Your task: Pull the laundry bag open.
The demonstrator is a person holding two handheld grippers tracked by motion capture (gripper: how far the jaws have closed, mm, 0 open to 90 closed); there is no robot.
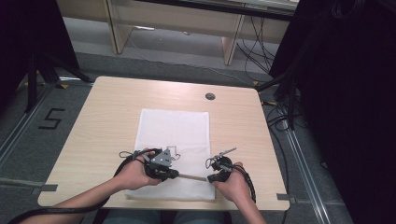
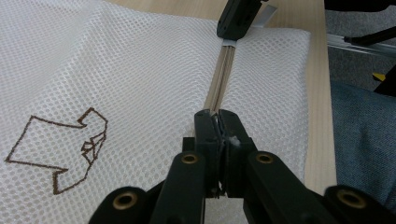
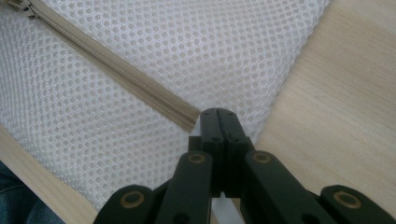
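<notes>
Your left gripper [image 2: 217,122] pinches the zipper [image 2: 223,77] pull; your right gripper [image 3: 218,116] clamps the bag [image 3: 140,51] at the zipper's end.

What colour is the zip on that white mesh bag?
Beige; the zip shows best in the right gripper view.

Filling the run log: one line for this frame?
left gripper: shut on zipper pull | right gripper: shut on mesh bag at zipper end | zipper: closed between the grippers | bag flat on table
</notes>
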